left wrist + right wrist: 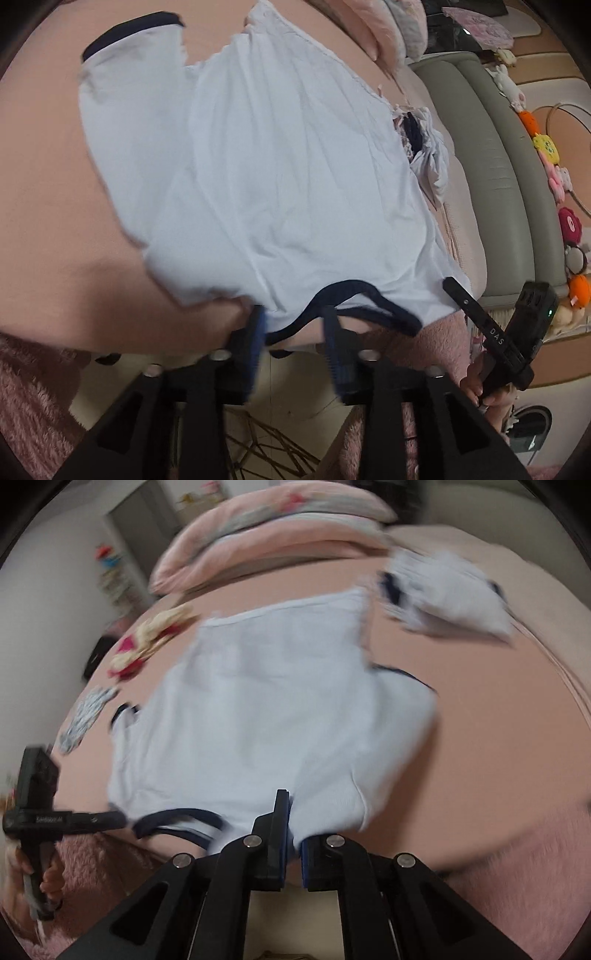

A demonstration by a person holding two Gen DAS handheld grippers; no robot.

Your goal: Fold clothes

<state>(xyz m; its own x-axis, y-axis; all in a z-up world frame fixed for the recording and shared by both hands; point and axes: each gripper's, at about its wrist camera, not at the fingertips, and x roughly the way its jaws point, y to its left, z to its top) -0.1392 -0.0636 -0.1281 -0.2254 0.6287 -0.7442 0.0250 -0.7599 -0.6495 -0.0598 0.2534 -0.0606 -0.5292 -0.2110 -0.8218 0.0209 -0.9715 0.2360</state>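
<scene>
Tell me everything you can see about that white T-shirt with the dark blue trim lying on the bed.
The white T-shirt with dark navy trim looks like soft, wrinkled cotton. It lies spread mostly flat on the pink bedsheet, navy-edged neckline nearest the grippers, one navy-cuffed sleeve stretched outward. The left gripper is open at the collar; the right gripper appears nearly closed on the shoulder edge, though the image is blurred.

Left claw parted; right claw pinched.

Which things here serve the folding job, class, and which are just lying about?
In use:
white T-shirt with navy trim
left gripper
right gripper
pink bedsheet

Lying about:
crumpled white-and-navy clothes pile
pink pillows
colourful plush toys
small patterned cloth
</scene>
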